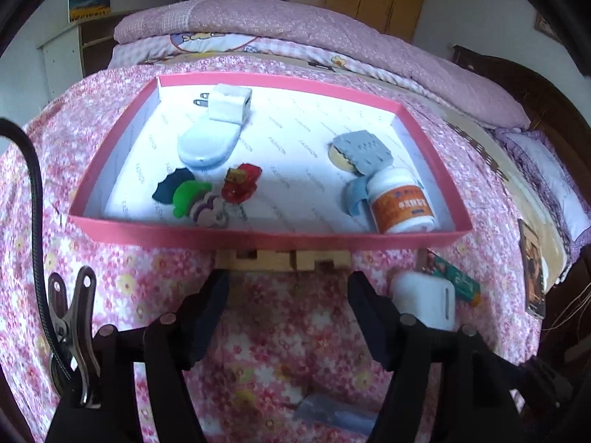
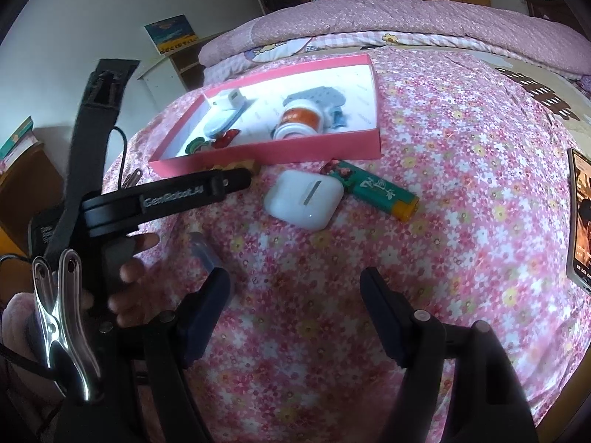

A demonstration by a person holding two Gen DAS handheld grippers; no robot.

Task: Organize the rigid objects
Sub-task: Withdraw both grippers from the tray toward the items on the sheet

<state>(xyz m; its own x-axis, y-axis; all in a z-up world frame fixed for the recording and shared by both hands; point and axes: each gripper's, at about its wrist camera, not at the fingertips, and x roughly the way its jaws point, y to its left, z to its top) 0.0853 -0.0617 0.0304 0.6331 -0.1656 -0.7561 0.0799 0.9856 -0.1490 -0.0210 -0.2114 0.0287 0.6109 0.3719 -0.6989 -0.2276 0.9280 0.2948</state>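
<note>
1. Left wrist view alone shows a wooden block (image 1: 282, 259) against the pink tray's (image 1: 266, 238) near wall, just beyond the left gripper (image 1: 286, 291); fingers apart, empty.
2. Right wrist view alone shows a phone (image 2: 580, 221) at the far right. Right gripper (image 2: 295, 288) spread, holding nothing.
3. Loose on the floral bedspread (image 2: 461, 129): one white earbud case (image 2: 303, 199), one green lighter (image 2: 373, 188).
4. In the tray: one pill bottle (image 1: 400, 201), one white charger (image 1: 229, 103).

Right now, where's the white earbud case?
The white earbud case lies on the floral bedspread, outside the pink tray, touching the green lighter on its right.
</note>
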